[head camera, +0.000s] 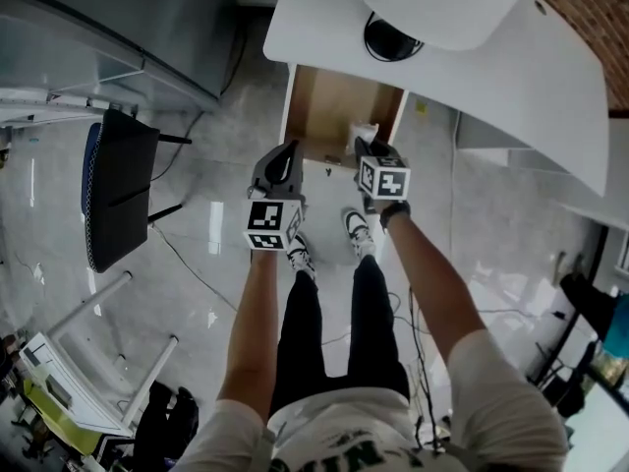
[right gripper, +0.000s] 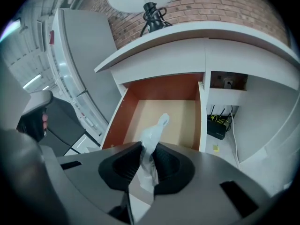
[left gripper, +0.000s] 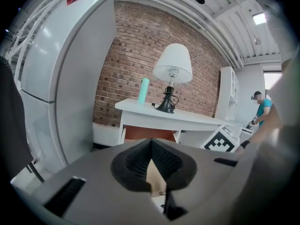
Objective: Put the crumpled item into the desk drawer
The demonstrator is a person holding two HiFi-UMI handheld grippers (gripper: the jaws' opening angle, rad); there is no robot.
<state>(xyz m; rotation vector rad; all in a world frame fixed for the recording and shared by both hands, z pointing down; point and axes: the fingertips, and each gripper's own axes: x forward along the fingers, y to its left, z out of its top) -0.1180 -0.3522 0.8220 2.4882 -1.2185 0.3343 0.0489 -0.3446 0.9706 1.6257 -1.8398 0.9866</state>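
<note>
- Right gripper (right gripper: 148,154): jaws clenched on crumpled item (right gripper: 153,134); thin white material is pinched between pads, free end protruding past jaw tips.
- Crumpled item is held over open desk drawer (right gripper: 174,112), near drawer's front edge; contact with drawer floor cannot be determined.
- Drawer interior: tan floor, reddish-brown walls.
- Left gripper (left gripper: 151,159): jaws closed tip to tip, nothing gripped.
- Head view: left gripper is located beside right gripper, at drawer's front left corner.
- White desk (head camera: 324,18) is topped by lamp (left gripper: 172,65) and teal bottle (left gripper: 143,90).
</note>
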